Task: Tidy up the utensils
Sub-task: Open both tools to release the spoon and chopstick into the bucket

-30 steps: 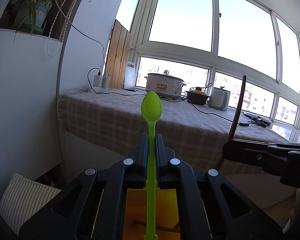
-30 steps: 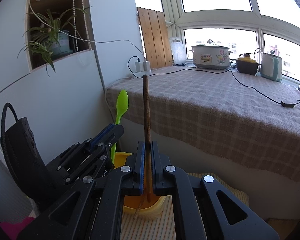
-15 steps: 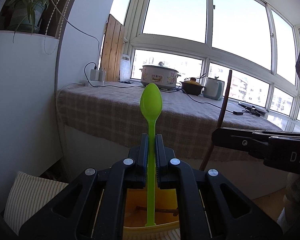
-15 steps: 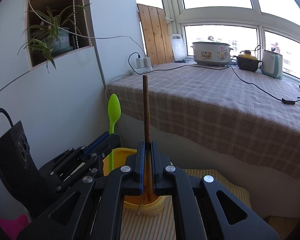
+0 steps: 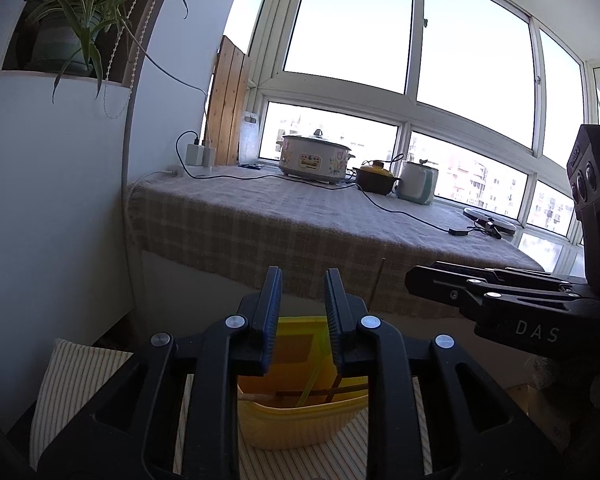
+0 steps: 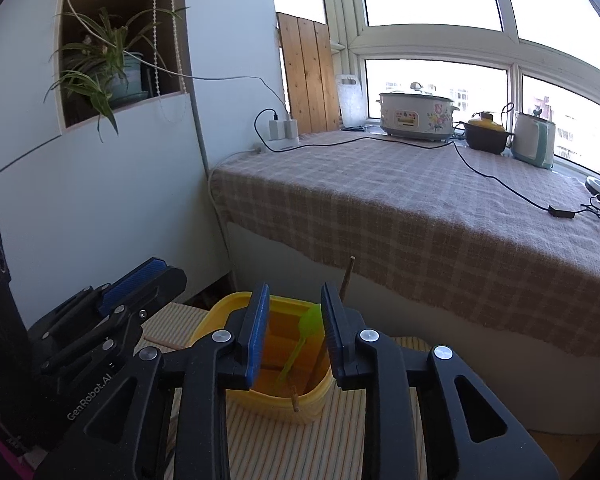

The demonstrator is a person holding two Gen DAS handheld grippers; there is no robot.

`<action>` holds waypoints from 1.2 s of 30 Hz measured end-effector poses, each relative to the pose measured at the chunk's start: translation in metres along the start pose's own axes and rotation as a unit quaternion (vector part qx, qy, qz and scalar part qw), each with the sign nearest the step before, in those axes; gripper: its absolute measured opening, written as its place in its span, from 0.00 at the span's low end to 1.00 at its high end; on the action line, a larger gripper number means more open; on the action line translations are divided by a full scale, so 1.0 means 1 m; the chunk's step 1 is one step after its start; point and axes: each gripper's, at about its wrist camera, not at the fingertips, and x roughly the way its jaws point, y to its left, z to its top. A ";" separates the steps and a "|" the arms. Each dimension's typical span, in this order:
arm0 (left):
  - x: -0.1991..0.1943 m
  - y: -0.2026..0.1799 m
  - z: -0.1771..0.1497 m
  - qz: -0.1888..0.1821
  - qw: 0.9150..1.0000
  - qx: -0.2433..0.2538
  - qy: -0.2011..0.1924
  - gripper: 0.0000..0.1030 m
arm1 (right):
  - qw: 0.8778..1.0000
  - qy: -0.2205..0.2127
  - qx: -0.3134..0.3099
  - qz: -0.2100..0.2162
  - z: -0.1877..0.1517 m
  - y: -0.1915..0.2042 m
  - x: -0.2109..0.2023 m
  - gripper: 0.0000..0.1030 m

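The left gripper (image 5: 302, 308) is opening, its blue-padded jaws standing a little apart with nothing between them. Just below and beyond its fingertips a yellow container (image 5: 300, 420) is sitting on a striped cushion (image 5: 72, 384). Inside the container the green spoon (image 5: 309, 388) is showing only as a thin slanted streak, low in the tub, below the pads and touching neither. Brown chopsticks (image 5: 324, 392) are lying across the inside near the spoon's handle, and one thin stick (image 5: 377, 284) is poking up past the rim on the right.

The right gripper (image 6: 292, 322) is also opening, its jaws parted by a similar narrow gap and gripping nothing. Seen through that gap, the green spoon (image 6: 300, 340) is leaning inside the yellow container (image 6: 276, 392), bowl end up near the right-hand pad, handle running down to the left toward the floor of the tub. Whether the bowl is brushing that pad is not clear. A brown chopstick (image 6: 347, 274) is sticking up behind the right finger, tilted slightly right, and another stub (image 6: 295, 396) is resting over the near rim.

In the right wrist view the left gripper (image 6: 140, 280) is hanging to the left of the container, beside its rim. Farther off, a checked cloth-covered counter (image 6: 420, 208) is running under the windows, carrying a white cooker (image 6: 416, 116), a dark pot (image 6: 485, 136) and a kettle (image 6: 534, 140).
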 end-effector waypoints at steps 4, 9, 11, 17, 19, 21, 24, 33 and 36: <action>-0.023 0.008 0.007 0.001 1.000 -0.007 0.000 0.20 | 1.000 -0.009 -0.012 -0.004 -0.003 0.010 -0.014 0.25; -0.053 0.018 0.012 0.022 1.000 0.000 0.013 0.40 | 1.000 -0.016 -0.024 0.004 -0.009 0.025 -0.031 0.28; -0.063 0.023 0.011 0.034 0.999 0.007 0.026 0.40 | 0.999 -0.015 -0.033 0.009 -0.013 0.032 -0.035 0.30; -0.079 0.045 -0.005 0.035 0.995 0.000 0.096 0.40 | 0.998 0.004 -0.052 0.034 -0.031 0.053 -0.037 0.30; -0.080 0.051 -0.013 0.033 0.993 -0.004 0.117 0.40 | 0.998 0.012 -0.055 0.042 -0.038 0.057 -0.036 0.30; -0.083 0.056 -0.022 0.033 0.990 -0.005 0.134 0.40 | 0.997 0.023 -0.060 0.049 -0.044 0.063 -0.032 0.30; -0.084 0.062 -0.035 0.031 0.987 -0.010 0.156 0.40 | 0.996 0.037 -0.067 0.055 -0.054 0.070 -0.028 0.31; -0.081 0.091 -0.068 0.023 0.972 -0.039 0.230 0.40 | 0.991 0.085 -0.066 0.073 -0.085 0.079 -0.011 0.46; -0.074 0.098 -0.081 0.017 0.963 -0.043 0.265 0.40 | 0.988 0.109 -0.065 0.084 -0.094 0.082 -0.002 0.46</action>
